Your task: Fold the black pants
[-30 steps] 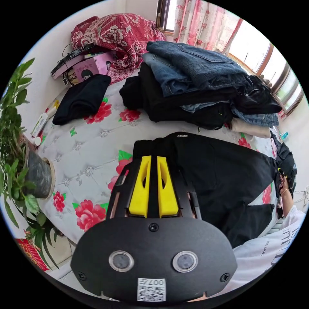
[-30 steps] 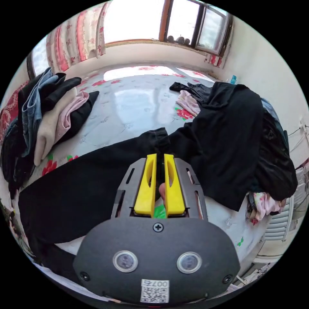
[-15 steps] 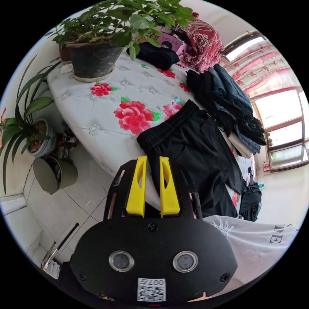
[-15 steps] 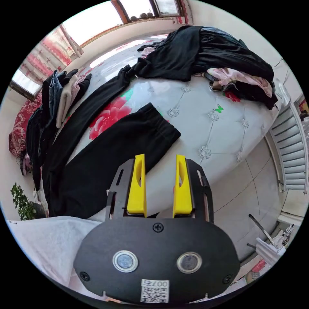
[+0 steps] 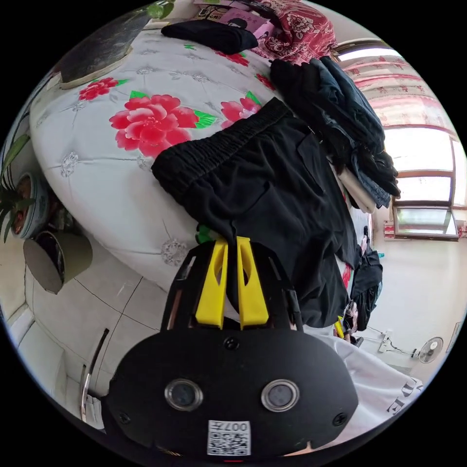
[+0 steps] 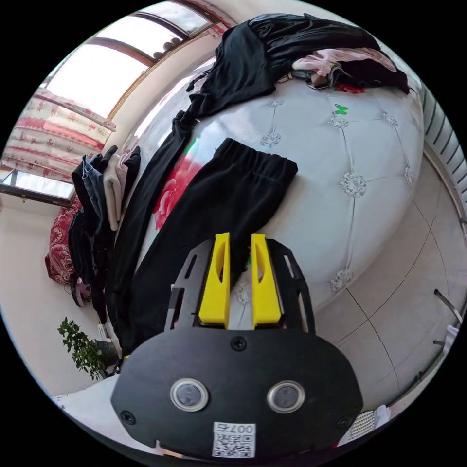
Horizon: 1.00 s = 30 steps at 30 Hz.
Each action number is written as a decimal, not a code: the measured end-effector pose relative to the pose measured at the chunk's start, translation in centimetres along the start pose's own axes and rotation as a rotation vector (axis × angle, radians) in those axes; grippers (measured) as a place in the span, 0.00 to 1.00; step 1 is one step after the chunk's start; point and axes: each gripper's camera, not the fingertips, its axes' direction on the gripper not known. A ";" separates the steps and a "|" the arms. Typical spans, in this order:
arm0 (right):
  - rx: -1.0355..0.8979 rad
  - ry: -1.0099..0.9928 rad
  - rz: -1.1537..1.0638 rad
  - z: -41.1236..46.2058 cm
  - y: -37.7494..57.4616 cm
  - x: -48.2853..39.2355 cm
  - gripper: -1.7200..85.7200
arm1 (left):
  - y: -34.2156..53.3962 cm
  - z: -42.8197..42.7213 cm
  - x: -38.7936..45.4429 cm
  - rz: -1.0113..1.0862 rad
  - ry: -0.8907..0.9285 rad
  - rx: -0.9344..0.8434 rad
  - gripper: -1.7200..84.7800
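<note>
Both grippers have dropped to the bed's (image 5: 97,160) near edge: the left gripper (image 5: 231,239) now pinches the black pants (image 5: 262,185) below the waistband, the right gripper (image 6: 239,237) has narrowed onto a leg (image 6: 228,194) edge, so a fold looks imminent.

White fabric sleeve (image 5: 389,389) right of the left gripper's housing: dark capital letters, partly cut off, unreadable.
</note>
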 end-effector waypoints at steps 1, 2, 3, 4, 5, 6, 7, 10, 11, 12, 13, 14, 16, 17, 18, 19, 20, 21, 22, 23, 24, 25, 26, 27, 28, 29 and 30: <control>0.000 0.020 0.011 0.1 0.0 0.3 0.05 | -0.1 -0.1 0.0 0.005 0.006 0.000 0.04; -0.009 0.016 0.017 0.2 -0.1 1.1 0.04 | -0.1 -0.4 -0.2 0.012 0.040 0.009 0.03; -0.041 -0.064 0.027 0.3 -0.5 2.1 0.03 | 0.1 -1.3 -0.4 0.023 0.095 0.045 0.03; -0.046 -0.114 0.031 0.1 -0.6 2.6 0.03 | 0.3 -1.8 -0.5 0.029 0.124 0.067 0.02; -0.021 -0.232 0.039 -0.8 -0.7 3.7 0.02 | 0.8 -3.0 -1.0 0.032 0.188 0.111 0.02; 0.041 -0.364 0.061 -2.4 -0.8 4.8 0.02 | 1.4 -4.3 -1.5 0.035 0.267 0.163 0.02; 0.074 -0.426 0.072 -3.3 -0.8 5.4 0.02 | 1.7 -4.9 -1.8 0.041 0.308 0.187 0.02; 0.256 -0.700 0.011 -9.5 -0.8 6.4 0.02 | 3.3 -7.9 -1.9 0.104 0.460 0.266 0.02; 0.349 -0.775 -0.040 -12.6 -0.6 6.6 0.02 | 4.1 -8.9 -1.4 0.145 0.489 0.284 0.02; 0.439 -0.835 -0.096 -15.6 -0.4 7.0 0.02 | 4.7 -9.6 -0.9 0.185 0.505 0.295 0.02; 0.474 -0.857 -0.124 -16.9 -0.4 7.2 0.02 | 5.0 -9.9 -0.7 0.202 0.511 0.299 0.02; 0.512 -0.880 -0.169 -18.9 -0.3 7.7 0.02 | 5.6 -10.3 -0.6 0.228 0.521 0.304 0.02; 0.509 -0.854 -0.206 -20.4 -0.1 8.3 0.02 | 6.3 -10.3 -0.9 0.241 0.517 0.298 0.02; 0.489 -0.809 -0.201 -20.4 0.2 8.8 0.02 | 6.7 -9.8 -1.4 0.217 0.501 0.280 0.02; 0.463 -0.775 -0.173 -19.9 0.7 9.3 0.02 | 7.0 -9.3 -2.1 0.177 0.488 0.266 0.02; 0.454 -0.764 -0.153 -19.5 0.9 9.7 0.02 | 7.2 -9.0 -2.4 0.156 0.486 0.262 0.02; 0.443 -0.753 -0.108 -18.5 1.5 10.3 0.02 | 7.4 -8.6 -2.7 0.127 0.491 0.255 0.02; 0.433 -0.751 -0.069 -17.5 2.0 10.6 0.02 | 7.4 -8.4 -2.6 0.119 0.492 0.246 0.02; 0.429 -0.749 -0.055 -17.1 2.1 10.7 0.02 | 7.3 -8.3 -2.4 0.121 0.487 0.240 0.02; 0.419 -0.748 -0.037 -16.3 2.2 10.6 0.02 | 6.8 -8.1 -1.7 0.124 0.472 0.222 0.02; 0.407 -0.751 -0.033 -15.8 2.0 10.2 0.02 | 6.2 -8.2 -0.8 0.140 0.451 0.215 0.02; 0.404 -0.746 -0.033 -15.6 1.8 9.9 0.02 | 5.8 -8.3 -0.2 0.151 0.442 0.216 0.02; 0.402 -0.729 -0.033 -15.3 1.3 9.2 0.02 | 5.0 -8.4 1.0 0.168 0.432 0.218 0.02; 0.406 -0.713 -0.042 -15.2 0.7 8.3 0.02 | 4.1 -8.5 2.0 0.170 0.425 0.218 0.02; 0.411 -0.704 -0.048 -15.2 0.4 7.8 0.02 | 3.6 -8.5 2.5 0.164 0.421 0.217 0.02; 0.423 -0.682 -0.055 -15.2 -0.2 6.8 0.02 | 2.7 -8.5 3.3 0.148 0.413 0.217 0.02; 0.436 -0.659 -0.064 -15.3 -0.8 5.7 0.02 | 1.9 -8.5 4.0 0.127 0.408 0.216 0.02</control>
